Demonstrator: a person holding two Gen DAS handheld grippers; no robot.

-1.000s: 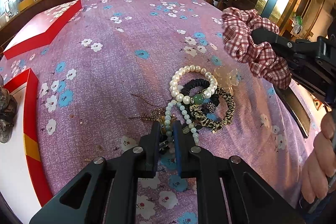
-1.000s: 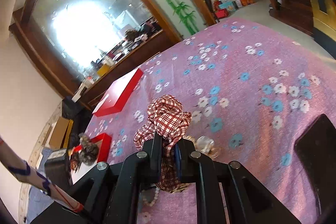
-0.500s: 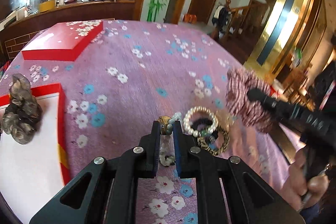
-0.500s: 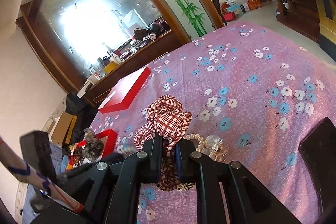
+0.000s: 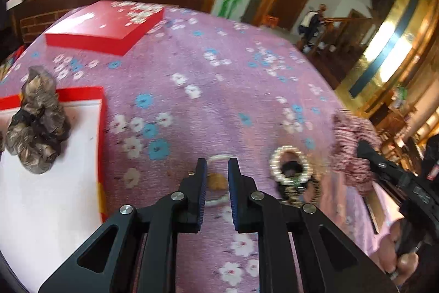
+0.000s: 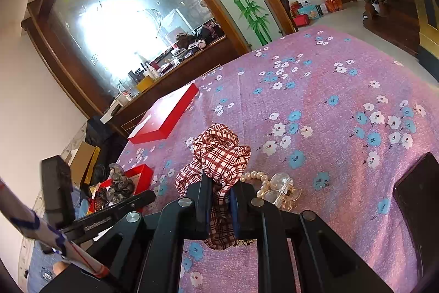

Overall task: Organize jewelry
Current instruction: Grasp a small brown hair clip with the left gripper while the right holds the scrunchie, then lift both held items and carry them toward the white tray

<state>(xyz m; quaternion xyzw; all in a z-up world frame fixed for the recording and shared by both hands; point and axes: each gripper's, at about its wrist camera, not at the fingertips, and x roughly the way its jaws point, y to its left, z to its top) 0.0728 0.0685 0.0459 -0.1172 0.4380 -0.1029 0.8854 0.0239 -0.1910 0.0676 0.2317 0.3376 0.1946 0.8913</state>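
Observation:
My left gripper [image 5: 215, 169] is shut on a pale green bead bracelet with a gold charm [image 5: 216, 180], held above the purple flowered cloth. My right gripper [image 6: 221, 186] is shut on a red plaid scrunchie [image 6: 219, 153], also blurred in the left wrist view [image 5: 351, 144]. A pearl bracelet [image 5: 290, 166] and dark hair ties [image 5: 297, 184] lie in a pile on the cloth. The open red box with a white floor [image 5: 101, 128] holds a grey-brown scrunchie [image 5: 35, 122] at the left.
The red box lid [image 5: 101, 29] lies at the far left of the table. A clear hair clip [image 6: 282, 190] lies by the pearls. A dark phone [image 6: 419, 199] lies at the right. A cluttered wooden counter [image 6: 175, 59] stands behind the table.
My left gripper has lifted the green bead bracelet out of the pile and swung left toward the open red box. My right gripper still holds the plaid scrunchie, nearly still.

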